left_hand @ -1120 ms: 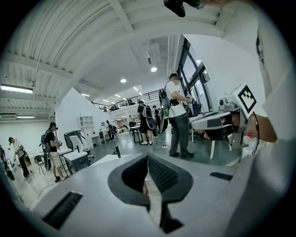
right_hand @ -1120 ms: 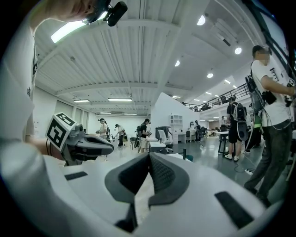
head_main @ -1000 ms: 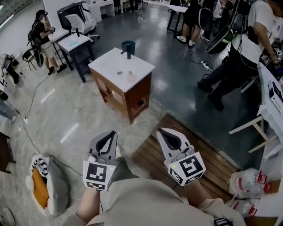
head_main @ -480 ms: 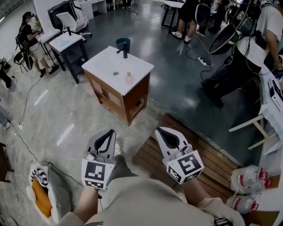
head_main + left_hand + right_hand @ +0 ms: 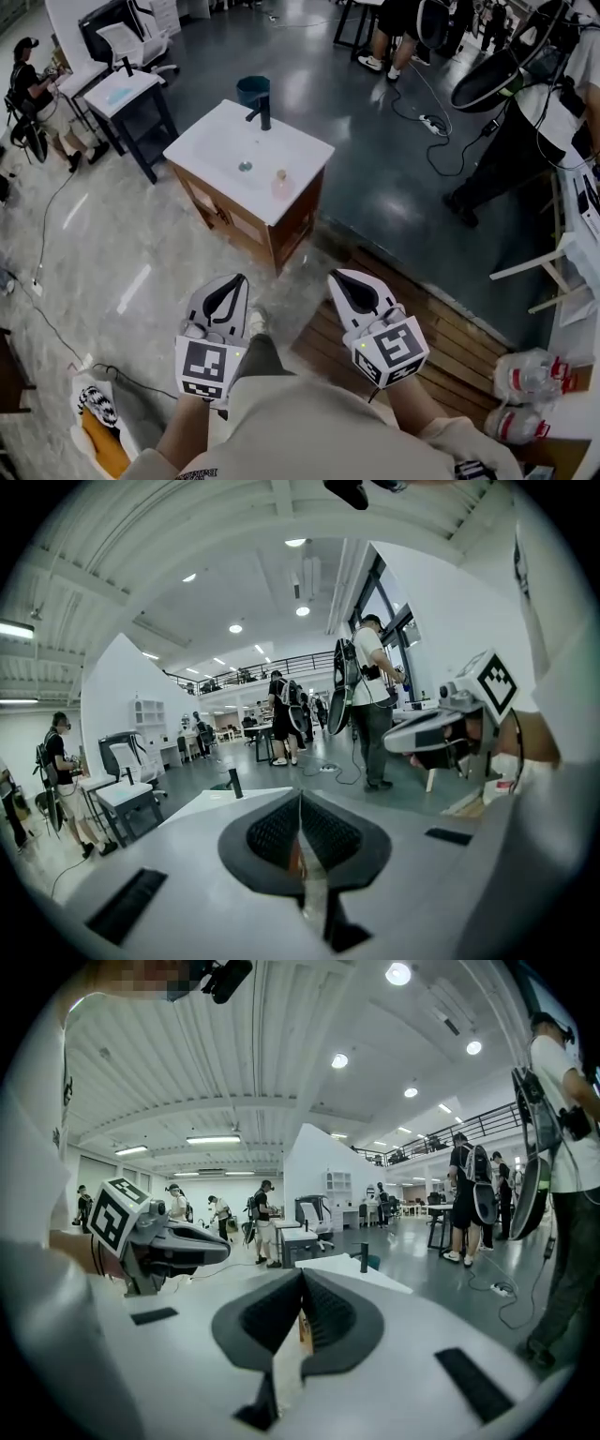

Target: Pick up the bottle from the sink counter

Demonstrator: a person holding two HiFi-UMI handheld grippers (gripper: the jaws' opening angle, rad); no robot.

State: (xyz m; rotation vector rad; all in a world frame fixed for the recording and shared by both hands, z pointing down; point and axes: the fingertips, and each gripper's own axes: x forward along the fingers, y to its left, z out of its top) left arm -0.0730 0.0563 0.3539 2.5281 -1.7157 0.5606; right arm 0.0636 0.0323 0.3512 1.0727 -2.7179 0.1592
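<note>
We hold the left tongs (image 5: 230,282) and right tongs (image 5: 343,279) pressed together and empty, well apart from the white table (image 5: 211,141) where the pink bottle (image 5: 279,184) stands.

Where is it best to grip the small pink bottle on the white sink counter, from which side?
Probably its body, jaws level, from the white counter's near edge: the small pink bottle stands upright by that edge, apart from the black faucet.

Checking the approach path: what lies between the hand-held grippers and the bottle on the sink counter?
Head view: only bare floor, then the cabinet front, between the left hand-held gripper, right hand-held gripper and bottle.
</note>
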